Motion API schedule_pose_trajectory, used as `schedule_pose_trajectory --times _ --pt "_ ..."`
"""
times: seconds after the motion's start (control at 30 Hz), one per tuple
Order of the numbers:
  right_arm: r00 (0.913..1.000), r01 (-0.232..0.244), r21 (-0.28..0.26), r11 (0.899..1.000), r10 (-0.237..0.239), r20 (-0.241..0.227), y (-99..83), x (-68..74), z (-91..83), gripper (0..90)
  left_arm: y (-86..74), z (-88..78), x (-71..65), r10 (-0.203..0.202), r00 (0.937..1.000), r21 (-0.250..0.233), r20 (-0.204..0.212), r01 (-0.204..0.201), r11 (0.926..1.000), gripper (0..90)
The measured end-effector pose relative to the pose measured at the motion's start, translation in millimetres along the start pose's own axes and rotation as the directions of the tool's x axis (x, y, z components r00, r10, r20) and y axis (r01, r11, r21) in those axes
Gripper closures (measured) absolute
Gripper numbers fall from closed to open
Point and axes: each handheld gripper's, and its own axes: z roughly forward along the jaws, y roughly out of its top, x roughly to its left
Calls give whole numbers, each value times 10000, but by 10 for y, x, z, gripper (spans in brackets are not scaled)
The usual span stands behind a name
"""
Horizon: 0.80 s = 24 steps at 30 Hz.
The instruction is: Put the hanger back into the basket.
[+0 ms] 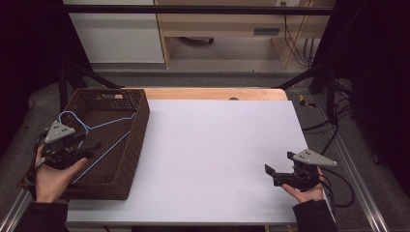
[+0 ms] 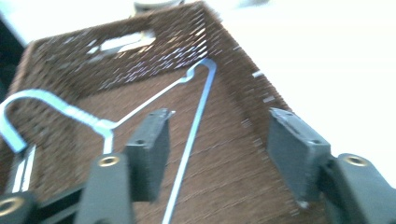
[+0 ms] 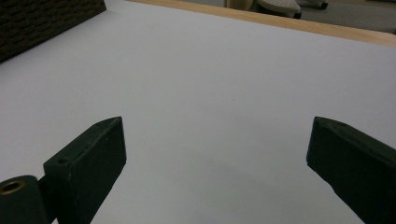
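Right now my left claw (image 2: 217, 154) hangs over the near end of the brown basket (image 1: 138, 145), jaws spread wide with nothing between them, and the long straight wire of the blue hanger (image 2: 196, 135) runs up through that gap, which looks to me like the line-up for a pinch. Beyond the jaws the hanger lies tilted inside the basket, hook (image 2: 18, 116) off to my left and its far corner propped against the wall ahead. Over at my other side, my right claw (image 1: 280, 171) waits wide and empty above the bare white table (image 1: 217, 145), well clear of the basket, probably just parked.
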Motion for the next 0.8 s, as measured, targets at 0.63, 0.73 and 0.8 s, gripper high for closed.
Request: schedule_pose_trajectory --times 0.63,0.73,0.8 --pt "9999 57 -224 9997 -59 -114 7 1 -25 49 -286 128 -833 612 9554 -1664 2888 -128 9860 125" --pt "9999 60 -259 9996 -64 -150 7 -1 -31 48 -335 181 -904 712 9546 -1569 2893 -261 9873 108" --pt "9998 62 -285 9996 -67 -171 7 -1 -38 48 -361 218 -930 727 9518 -1520 2979 -279 9880 101"
